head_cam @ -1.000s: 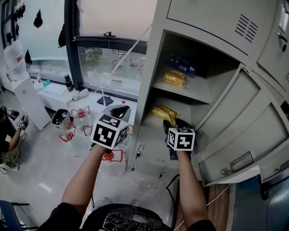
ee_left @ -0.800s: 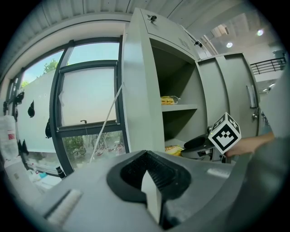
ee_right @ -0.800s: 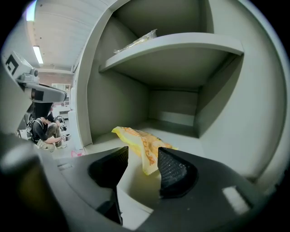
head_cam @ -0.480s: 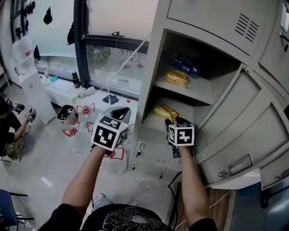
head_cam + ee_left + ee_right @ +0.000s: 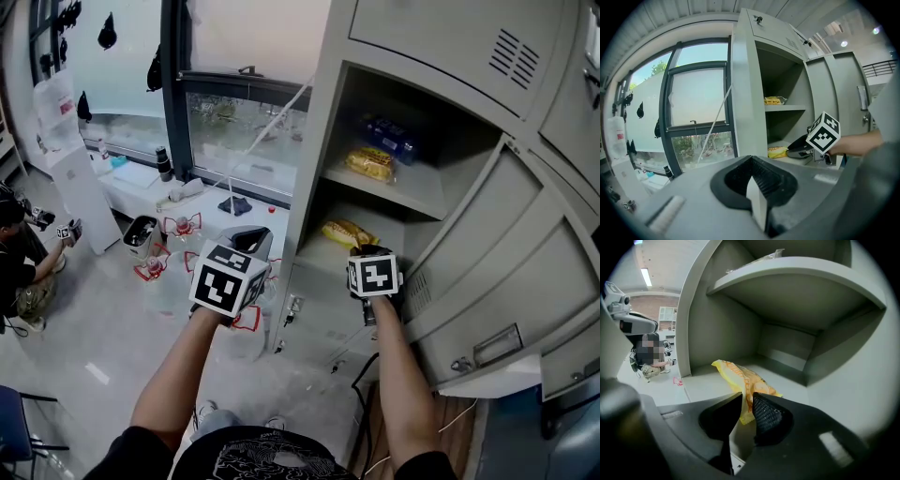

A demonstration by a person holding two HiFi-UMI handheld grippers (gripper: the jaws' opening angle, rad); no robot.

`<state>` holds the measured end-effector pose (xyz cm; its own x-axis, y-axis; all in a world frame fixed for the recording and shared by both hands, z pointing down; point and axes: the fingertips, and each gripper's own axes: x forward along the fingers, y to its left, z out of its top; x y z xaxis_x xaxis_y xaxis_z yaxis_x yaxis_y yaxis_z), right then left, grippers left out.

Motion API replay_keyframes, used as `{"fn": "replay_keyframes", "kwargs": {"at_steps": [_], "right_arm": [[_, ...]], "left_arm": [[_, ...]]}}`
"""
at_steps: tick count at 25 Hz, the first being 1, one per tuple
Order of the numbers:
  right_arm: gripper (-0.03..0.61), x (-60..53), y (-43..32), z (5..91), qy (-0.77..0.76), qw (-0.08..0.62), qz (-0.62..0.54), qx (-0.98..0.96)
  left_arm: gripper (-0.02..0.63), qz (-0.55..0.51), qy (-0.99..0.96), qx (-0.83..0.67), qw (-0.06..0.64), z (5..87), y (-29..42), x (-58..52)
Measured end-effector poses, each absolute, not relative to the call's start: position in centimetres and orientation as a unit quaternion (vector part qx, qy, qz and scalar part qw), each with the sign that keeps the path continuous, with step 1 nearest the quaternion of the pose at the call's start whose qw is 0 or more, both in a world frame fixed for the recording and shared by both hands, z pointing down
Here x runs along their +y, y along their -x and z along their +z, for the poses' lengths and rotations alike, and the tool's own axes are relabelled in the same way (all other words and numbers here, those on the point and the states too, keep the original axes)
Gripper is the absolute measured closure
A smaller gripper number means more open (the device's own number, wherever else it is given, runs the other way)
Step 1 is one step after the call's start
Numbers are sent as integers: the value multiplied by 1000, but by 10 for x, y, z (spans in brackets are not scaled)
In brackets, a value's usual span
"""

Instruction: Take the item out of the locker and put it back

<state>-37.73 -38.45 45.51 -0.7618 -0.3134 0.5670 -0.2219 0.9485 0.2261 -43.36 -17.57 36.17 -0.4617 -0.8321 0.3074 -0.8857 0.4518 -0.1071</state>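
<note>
One crinkly yellow bag [image 5: 740,376]: my right gripper [image 5: 746,401], jaws just closing, is pinching its half-hidden end; left gripper [image 5: 754,180] clenched.

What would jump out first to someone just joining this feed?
The open grey locker, and the right gripper whose jaws have just closed on the near end of a yellow packet on its lower shelf. A second yellow packet and a blue packet lie on the shelf above.

head view from above, gripper views lower, shared locker [image 5: 314,141]

Pale floor [image 5: 103,328] — dark-framed window [image 5: 234,131], daylight outside.
</note>
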Motion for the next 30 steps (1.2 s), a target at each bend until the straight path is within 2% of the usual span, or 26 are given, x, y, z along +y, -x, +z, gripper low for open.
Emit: {"fn": "replay_keyframes", "kwargs": {"at_steps": [7, 30], "right_arm": [[548, -386, 377, 454, -141, 299, -85, -940], [551, -383, 355, 417, -156, 210, -55, -964]], "left_arm": [[614, 125, -510, -843, 118, 368, 429, -175], [614, 140, -530, -828, 117, 368, 418, -192]]}}
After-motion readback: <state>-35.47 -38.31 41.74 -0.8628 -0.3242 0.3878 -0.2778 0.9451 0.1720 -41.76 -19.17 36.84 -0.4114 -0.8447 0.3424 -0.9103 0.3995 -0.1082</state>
